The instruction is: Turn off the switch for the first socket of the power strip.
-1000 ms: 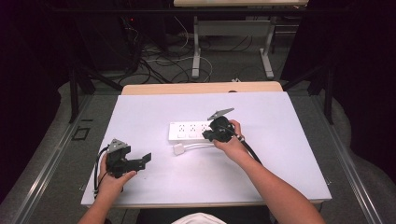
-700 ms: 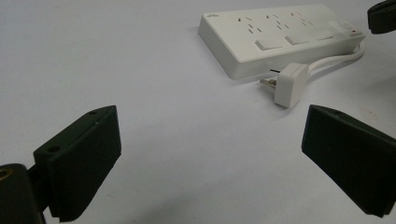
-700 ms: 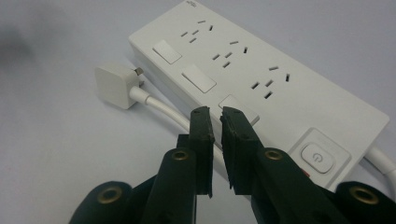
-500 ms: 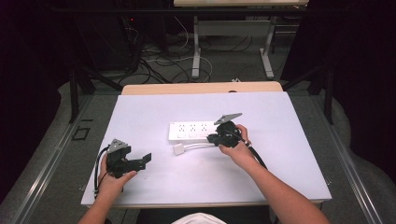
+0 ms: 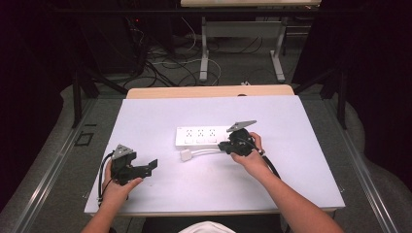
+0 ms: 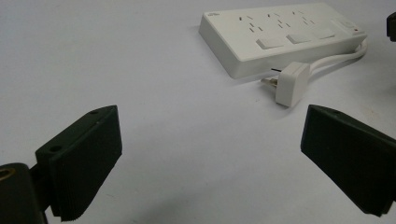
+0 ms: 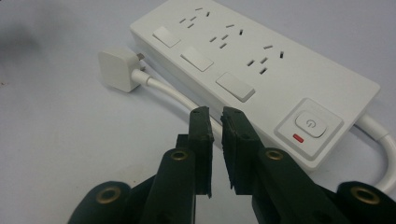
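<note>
Right gripper [image 7: 215, 114] nearly closed over the white cable [image 7: 173, 95], empty.
Left gripper [image 6: 210, 154] sat wide apart, away from the power strip [image 5: 201, 136].

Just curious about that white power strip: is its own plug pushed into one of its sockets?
No, the plug lies loose on the table beside the power strip, prongs bare.

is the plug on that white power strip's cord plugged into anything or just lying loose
Lying loose. The plug rests on the table beside the power strip, its prongs bare and pointing at the strip's side, not in any socket.
</note>
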The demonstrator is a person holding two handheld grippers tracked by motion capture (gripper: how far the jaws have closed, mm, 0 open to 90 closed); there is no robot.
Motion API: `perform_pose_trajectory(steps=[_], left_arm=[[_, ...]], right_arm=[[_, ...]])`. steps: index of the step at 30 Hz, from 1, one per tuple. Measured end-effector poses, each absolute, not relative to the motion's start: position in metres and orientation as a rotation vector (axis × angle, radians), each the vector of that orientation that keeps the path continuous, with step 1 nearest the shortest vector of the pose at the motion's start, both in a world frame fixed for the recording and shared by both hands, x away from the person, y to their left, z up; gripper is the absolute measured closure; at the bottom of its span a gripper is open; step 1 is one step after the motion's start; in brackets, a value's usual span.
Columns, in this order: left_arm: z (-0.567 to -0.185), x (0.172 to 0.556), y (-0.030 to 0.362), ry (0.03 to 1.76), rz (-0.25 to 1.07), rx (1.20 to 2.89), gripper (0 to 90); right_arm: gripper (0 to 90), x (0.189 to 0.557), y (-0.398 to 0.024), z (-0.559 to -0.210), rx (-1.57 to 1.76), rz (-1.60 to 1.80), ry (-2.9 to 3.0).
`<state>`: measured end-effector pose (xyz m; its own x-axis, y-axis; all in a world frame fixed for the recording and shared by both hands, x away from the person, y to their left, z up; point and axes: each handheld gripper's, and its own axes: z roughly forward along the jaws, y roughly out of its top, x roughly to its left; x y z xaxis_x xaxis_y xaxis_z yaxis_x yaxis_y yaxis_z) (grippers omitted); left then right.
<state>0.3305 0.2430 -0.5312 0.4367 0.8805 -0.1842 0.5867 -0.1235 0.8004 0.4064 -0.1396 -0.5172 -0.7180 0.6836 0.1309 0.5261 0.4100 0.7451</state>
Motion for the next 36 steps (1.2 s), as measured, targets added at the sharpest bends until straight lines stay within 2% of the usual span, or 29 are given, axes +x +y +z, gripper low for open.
perform_pose_trajectory(steps=[36], left_arm=[[-0.531, 0.33, 0.243, 1.259, 0.429, 1.82, 5.5]], right_arm=[[82.4, 0.364, -0.171, -0.524, 1.082, 1.283, 2.413]])
